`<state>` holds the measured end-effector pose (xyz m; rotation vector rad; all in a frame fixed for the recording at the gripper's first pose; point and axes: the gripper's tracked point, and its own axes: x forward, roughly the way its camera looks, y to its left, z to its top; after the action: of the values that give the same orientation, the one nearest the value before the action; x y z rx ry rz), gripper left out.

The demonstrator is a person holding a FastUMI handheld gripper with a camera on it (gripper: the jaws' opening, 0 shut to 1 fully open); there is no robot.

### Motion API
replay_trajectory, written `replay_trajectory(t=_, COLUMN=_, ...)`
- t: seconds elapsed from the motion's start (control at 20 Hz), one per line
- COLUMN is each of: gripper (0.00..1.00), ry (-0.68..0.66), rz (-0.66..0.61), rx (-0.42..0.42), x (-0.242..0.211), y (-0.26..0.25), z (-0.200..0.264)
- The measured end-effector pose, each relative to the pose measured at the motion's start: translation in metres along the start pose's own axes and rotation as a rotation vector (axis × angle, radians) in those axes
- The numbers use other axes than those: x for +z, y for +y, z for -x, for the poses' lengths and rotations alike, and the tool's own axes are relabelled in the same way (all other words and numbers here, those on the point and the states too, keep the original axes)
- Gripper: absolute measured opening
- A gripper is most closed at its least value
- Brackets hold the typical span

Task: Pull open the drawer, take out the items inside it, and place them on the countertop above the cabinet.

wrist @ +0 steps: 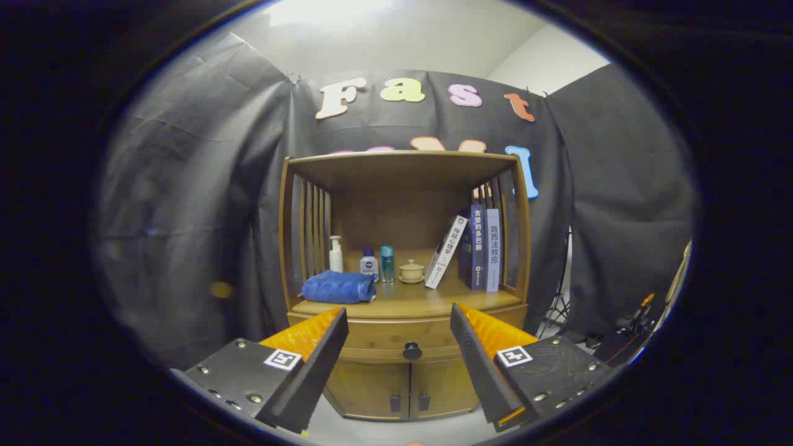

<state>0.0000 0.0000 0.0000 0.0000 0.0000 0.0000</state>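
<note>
With its fingers wide apart, the gripper (399, 334) frames the drawer knob (412, 351) at 12 o'clock, still short of it; closing early would likely miss it.

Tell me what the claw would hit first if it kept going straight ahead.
Probably the drawer knob on the closed drawer front of the cabinet. The open claw frames that knob between its fingers, well short of it, though depth is hard to judge.

Three book spines carry Chinese titles: the leaning white book (446, 251) is blurred, the dark book (477, 248) reads 贪婪的多巴胺, the pale book (493, 248) 路西法效应.
</note>
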Motion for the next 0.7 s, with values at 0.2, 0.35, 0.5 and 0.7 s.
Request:
replay_trajectory(t=0.2, gripper=0.99, ry=0.003, rz=-0.004, rx=0.001, x=-0.0029, y=0.0005, z=0.0002)
replay_trajectory(t=0.35, gripper=0.99, ry=0.007, rz=-0.011, rx=-0.002, x=-0.0042, y=-0.0008, z=0.0005)
replay_trajectory(t=0.5, gripper=0.99, ry=-0.003, rz=-0.010, rx=-0.006, x=-0.0021, y=-0.0010, z=0.0018)
replay_trajectory(t=0.7, gripper=0.99, ry=-0.009, rz=-0.004, rx=-0.009, x=-0.0014, y=-0.0019, z=-0.0001)
